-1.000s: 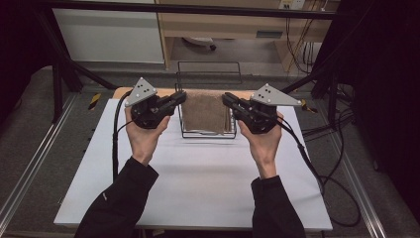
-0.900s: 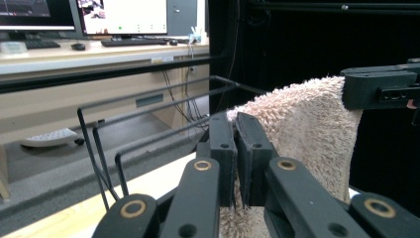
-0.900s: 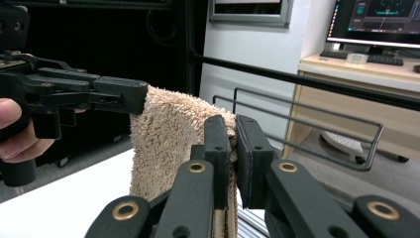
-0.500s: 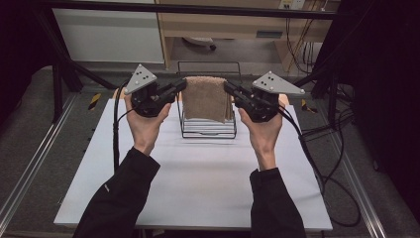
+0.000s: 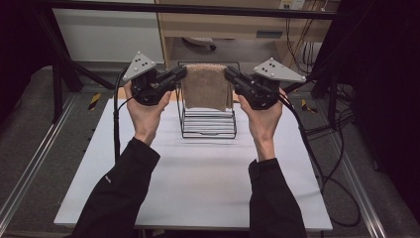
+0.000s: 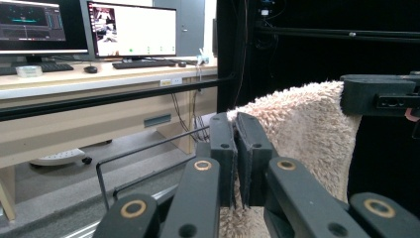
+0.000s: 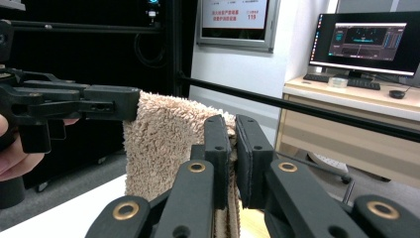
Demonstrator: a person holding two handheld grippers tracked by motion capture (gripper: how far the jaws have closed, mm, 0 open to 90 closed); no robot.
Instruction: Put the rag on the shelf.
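Jaws of our left gripper [image 5: 182, 73] clamp one top corner of the tan, fluffy terry towel [image 5: 205, 87], and our right gripper [image 5: 229, 74] pinches the opposite corner. We hold the cloth stretched between them, hanging down over the black wire rack [image 5: 208, 124], its lower edge inside the frame. That rack stands on the white rectangular table [image 5: 198, 178].

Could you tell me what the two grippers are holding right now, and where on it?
Both hold the beige towel: left gripper at its upper left corner, right gripper at its upper right corner.
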